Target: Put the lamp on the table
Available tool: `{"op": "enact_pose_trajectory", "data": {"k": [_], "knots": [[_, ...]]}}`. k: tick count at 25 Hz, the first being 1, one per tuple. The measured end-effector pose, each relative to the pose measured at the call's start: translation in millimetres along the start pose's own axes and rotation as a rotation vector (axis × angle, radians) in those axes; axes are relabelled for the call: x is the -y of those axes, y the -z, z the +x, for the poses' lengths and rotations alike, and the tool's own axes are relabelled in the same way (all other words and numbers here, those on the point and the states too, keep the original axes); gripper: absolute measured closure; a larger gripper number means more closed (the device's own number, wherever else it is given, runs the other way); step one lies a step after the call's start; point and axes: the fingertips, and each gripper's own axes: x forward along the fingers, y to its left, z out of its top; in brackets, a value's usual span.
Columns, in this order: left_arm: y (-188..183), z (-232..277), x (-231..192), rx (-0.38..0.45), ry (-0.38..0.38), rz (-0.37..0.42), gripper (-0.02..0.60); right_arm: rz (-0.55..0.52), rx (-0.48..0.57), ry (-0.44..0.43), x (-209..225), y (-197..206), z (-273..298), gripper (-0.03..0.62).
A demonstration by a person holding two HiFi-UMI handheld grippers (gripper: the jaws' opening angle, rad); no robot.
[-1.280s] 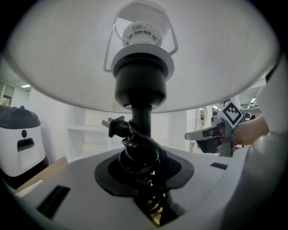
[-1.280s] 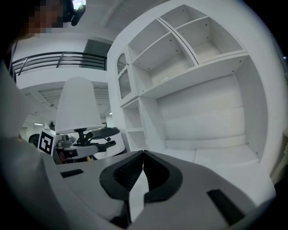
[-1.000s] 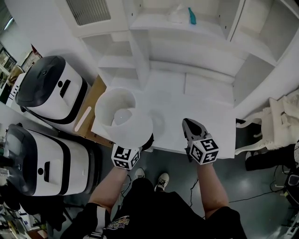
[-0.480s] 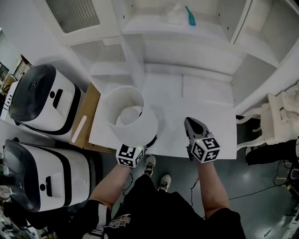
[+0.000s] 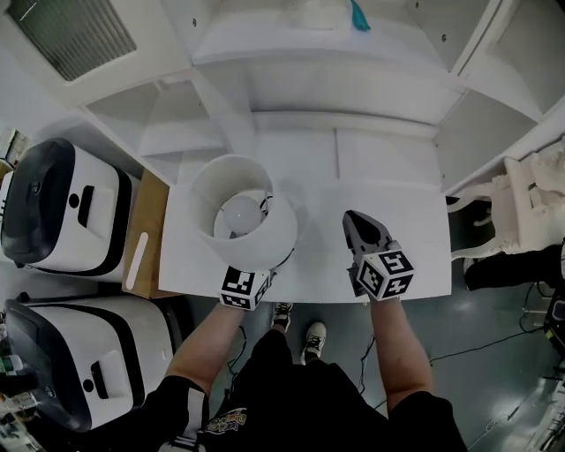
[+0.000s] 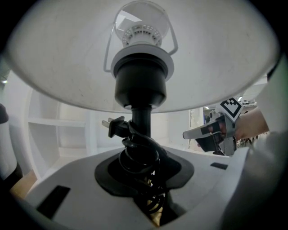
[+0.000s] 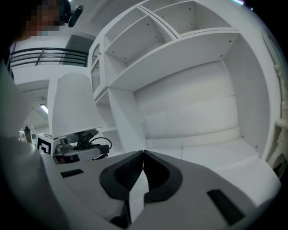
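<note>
Lamp (image 5: 238, 210) upright, long axis vertical, over near-left part of table (image 5: 393, 212); base hidden, contact with table unclear. Left hand-held gripper (image 6: 143, 173) grasps lamp stem (image 6: 141, 120) and coiled cord (image 6: 138, 155) from near edge. Right hand-held gripper (image 5: 357, 226) clenched, empty, well apart to right. Likely next: straight lowering.

1 lamp (image 5: 231, 216) with 1 bulb (image 6: 141, 31) and 1 plug (image 6: 112, 127); 2 grippers (image 6: 144, 170) (image 5: 357, 225); 1 bench (image 5: 397, 212); 1 shelf unit (image 5: 353, 88); 2 black-and-white machines (image 5: 57, 207) (image 5: 79, 353); 1 teal thing (image 5: 358, 16).
</note>
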Motion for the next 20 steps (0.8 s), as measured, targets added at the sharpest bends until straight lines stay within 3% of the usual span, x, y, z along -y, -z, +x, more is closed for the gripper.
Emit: {"op": "enact_pose_trajectory", "data": {"k": [10,20], "knots": [[14,43,-13,0.000,0.037,0.002,0.449,-0.007,-0.028,0.028,23,9,33,0.569],[20,82,-32,0.004,0.029,0.006,0.449,0.025,-0.049,0.036,42,19,61,0.569]]}}
